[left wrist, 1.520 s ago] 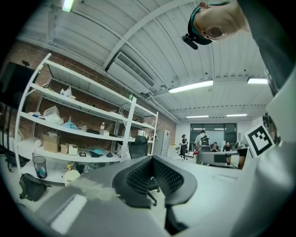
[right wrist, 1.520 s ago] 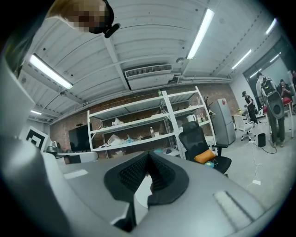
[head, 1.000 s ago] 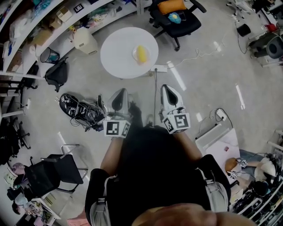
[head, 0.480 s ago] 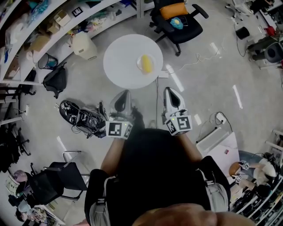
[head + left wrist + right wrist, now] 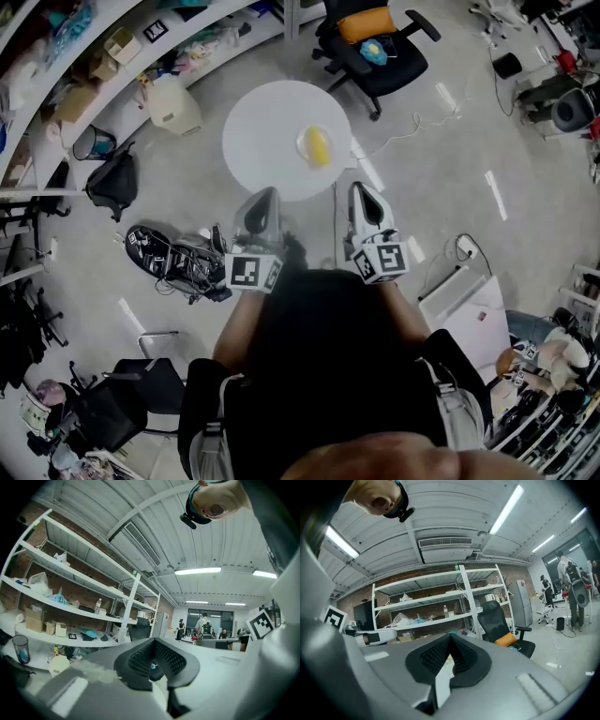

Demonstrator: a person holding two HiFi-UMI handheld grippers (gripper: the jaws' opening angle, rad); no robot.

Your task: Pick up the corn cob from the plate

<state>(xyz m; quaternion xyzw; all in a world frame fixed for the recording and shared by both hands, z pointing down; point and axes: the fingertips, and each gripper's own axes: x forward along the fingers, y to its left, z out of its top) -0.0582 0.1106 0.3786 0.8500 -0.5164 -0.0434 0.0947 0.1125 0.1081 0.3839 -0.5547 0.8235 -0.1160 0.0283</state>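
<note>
In the head view a yellow corn cob (image 5: 319,145) lies on a clear plate (image 5: 306,147) at the right side of a round white table (image 5: 267,141). Both grippers are held level in front of the person, a short way before the table's near edge. My left gripper (image 5: 266,194) is shut with nothing in it, and so is my right gripper (image 5: 359,187). In the left gripper view the left gripper (image 5: 153,641) has its pads together. The right gripper view shows the right gripper (image 5: 450,637) the same way. Neither gripper view shows the corn.
A black office chair (image 5: 375,42) with an orange cushion stands beyond the table. White shelving (image 5: 94,66) runs along the left, with a pale bin (image 5: 173,103) and a black bag (image 5: 112,183) below it. Tangled cables (image 5: 178,253) lie on the floor at left.
The person has walked toward the table, so the table and corn sit lower and nearer in the head view. Both grippers stay shut and level.
</note>
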